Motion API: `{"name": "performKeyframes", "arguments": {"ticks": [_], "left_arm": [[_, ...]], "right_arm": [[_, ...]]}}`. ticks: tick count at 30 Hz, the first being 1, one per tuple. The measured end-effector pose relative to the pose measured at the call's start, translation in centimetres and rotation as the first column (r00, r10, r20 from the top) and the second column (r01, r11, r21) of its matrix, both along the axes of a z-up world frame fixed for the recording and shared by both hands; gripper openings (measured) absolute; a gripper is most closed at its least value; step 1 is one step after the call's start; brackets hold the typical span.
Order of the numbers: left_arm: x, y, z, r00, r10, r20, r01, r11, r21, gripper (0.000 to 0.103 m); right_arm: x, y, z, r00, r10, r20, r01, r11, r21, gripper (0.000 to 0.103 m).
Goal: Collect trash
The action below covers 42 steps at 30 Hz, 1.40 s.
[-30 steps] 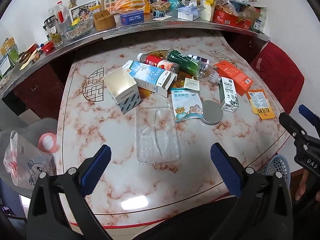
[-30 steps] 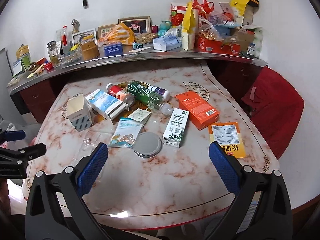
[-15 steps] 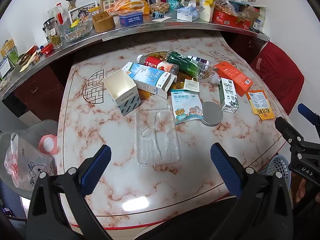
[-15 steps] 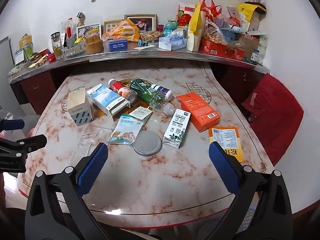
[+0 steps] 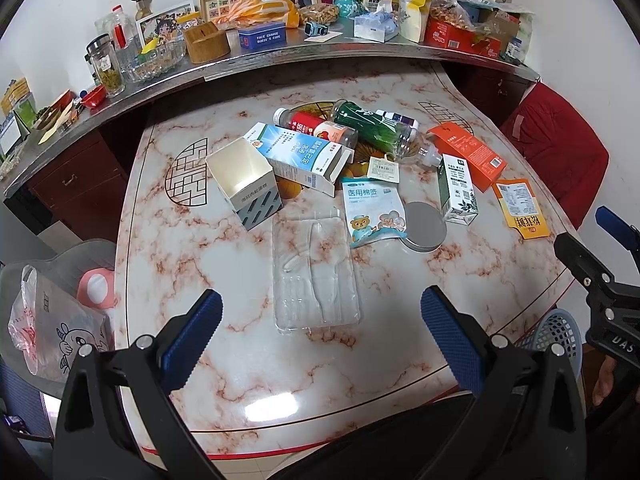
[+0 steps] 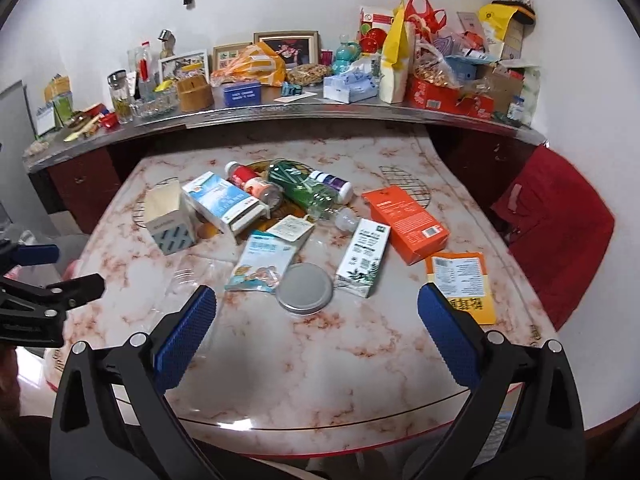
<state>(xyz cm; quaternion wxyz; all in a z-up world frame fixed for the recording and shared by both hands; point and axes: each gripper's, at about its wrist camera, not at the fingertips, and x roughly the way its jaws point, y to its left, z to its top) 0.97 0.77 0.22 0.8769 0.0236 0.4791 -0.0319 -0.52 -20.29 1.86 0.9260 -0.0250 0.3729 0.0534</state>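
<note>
Marble table (image 5: 168, 248) fills my frames, trash clustered at center. My left gripper (image 5: 320, 336) is spread wide, holding nothing, above the clear plastic tray (image 5: 314, 272) at lower center. My right gripper (image 6: 316, 332) gapes equally, empty, nearest the metal lid (image 6: 306, 288); possibly hovering, height unclear. Green bottle (image 6: 304, 192) lies upper center.
</note>
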Motion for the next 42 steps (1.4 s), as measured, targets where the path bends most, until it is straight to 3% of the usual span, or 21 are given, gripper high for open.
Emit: {"name": "performKeyframes", "arguments": {"ticks": [3,31,35,39,42], "left_arm": [[0.0,0.1,0.0,1.000,-0.001,0.002,0.001,1.000,0.000,0.096],[0.8,0.1,-0.9,1.000,-0.004,0.003,0.004,1.000,0.009,0.096],[3.4,1.7,-4.0,1.000,-0.021,0.011,0.021,1.000,0.009,0.096],[6.6,3.0,-10.7,0.989,0.001,-0.149,0.000,1.000,0.005,0.096],[8.1,3.2,-13.9,0.973,0.014,-0.231,-0.017,1.000,-0.011,0.096]], "right_arm": [[0.2,-0.2,-0.4,1.000,-0.001,-0.029,0.001,1.000,0.001,0.097],[0.7,-0.6,-0.7,0.998,-0.054,-0.017,0.053,0.997,-0.051,0.097],[2.4,-0.9,-1.7,0.996,-0.085,-0.011,0.085,0.995,-0.061,0.097],[4.2,-1.7,-3.9,0.988,-0.130,-0.079,0.127,0.991,-0.039,0.097],[4.2,-2.4,-4.7,0.986,-0.142,-0.093,0.140,0.990,-0.030,0.097]]}}
